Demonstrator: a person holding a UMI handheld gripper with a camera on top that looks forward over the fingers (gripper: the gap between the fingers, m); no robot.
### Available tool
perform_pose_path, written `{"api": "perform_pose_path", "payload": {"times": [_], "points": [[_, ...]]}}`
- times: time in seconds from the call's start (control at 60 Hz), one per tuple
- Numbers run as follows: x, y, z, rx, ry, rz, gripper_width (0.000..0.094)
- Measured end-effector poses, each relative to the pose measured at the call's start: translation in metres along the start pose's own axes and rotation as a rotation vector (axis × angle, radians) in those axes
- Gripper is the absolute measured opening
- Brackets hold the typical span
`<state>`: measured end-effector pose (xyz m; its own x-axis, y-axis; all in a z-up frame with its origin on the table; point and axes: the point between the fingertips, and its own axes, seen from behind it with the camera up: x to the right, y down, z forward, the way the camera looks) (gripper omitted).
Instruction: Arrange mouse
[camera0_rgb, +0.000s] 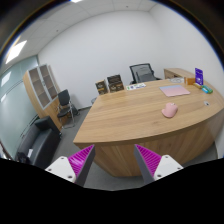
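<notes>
A pink mouse (169, 109) lies on the right part of a large wooden desk (130, 120), well beyond my fingers. A pink mouse pad (175, 91) lies farther back on the desk, apart from the mouse. My gripper (114, 160) is open and empty, held off the desk's near edge. Its two pink-padded fingers (81, 157) stand wide apart with only the desk front and floor between them.
An office chair (143, 72) stands behind the desk, with another chair (65, 103) at the left end. A wooden cabinet (42, 88) stands by the left wall. Small boxes (115, 83) sit at the desk's back. A purple box (199, 75) stands at the far right.
</notes>
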<state>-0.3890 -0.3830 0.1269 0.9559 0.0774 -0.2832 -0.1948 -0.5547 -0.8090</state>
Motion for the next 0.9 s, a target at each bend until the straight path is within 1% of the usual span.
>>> {"api": "perform_pose_path", "payload": {"times": [0.083, 0.133, 0.15, 0.2, 0.3, 0.45, 0.6, 0.667, 0.75, 0.9], "points": [[0.002, 0.002, 0.007, -0.005, 0.023, 0.003, 0.0824], [0.004, -0.001, 0.01, 0.004, 0.05, 0.003, 0.0825], [0.016, -0.003, 0.005, 0.005, 0.056, 0.001, 0.0825], [0.008, 0.001, 0.017, 0.009, 0.086, -0.004, 0.0824], [0.031, -0.008, 0.02, 0.017, 0.131, -0.011, 0.0825], [0.105, -0.025, 0.029, 0.027, 0.21, -0.041, 0.0824], [0.197, -0.047, 0.051, 0.05, 0.254, -0.041, 0.0825], [0.228, -0.057, 0.068, 0.052, 0.25, -0.079, 0.0826], [0.254, -0.065, 0.097, 0.042, 0.216, -0.133, 0.0824], [0.29, -0.075, 0.15, 0.01, 0.167, -0.075, 0.0826]]}}
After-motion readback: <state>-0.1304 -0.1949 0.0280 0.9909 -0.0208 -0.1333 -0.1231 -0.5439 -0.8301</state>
